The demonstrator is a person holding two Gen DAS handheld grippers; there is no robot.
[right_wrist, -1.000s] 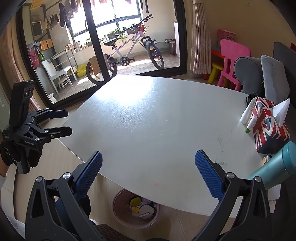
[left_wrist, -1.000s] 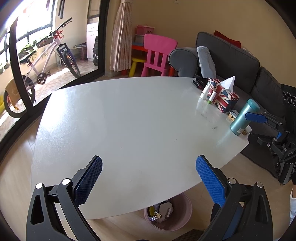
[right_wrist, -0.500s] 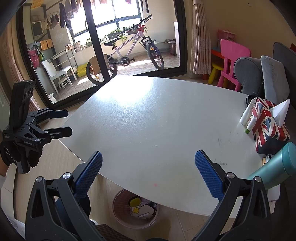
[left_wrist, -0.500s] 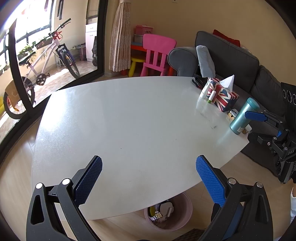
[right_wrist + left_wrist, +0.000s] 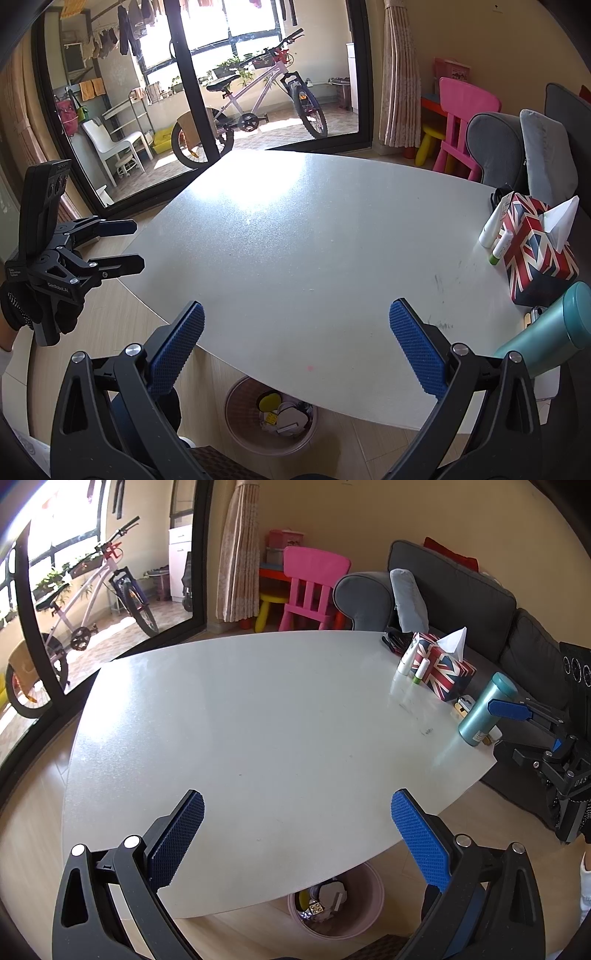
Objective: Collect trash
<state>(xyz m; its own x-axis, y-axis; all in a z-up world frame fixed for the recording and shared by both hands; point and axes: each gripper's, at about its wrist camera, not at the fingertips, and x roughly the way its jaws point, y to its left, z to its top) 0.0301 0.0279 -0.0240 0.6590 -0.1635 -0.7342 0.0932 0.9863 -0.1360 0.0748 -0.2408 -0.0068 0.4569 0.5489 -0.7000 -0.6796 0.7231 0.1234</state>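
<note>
Left wrist view: nothing held, bin under table edge

Left gripper (image 5: 297, 834) and right gripper (image 5: 296, 343) are both held wide open, empty. Trash bin (image 5: 236, 430) sits below the table (image 5: 258, 720) near edge — already holding trash. No loose trash is seen on the table — a rescan is advised before reaching.

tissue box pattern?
Union Jack print, red, white and blue, on the tissue box; clearest in the right wrist view.

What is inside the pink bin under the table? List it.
The bin holds crumpled white scraps, a yellow round piece and a small yellow printed wrapper. The table edge covers the bin's far part, so anything there is hidden.
</note>
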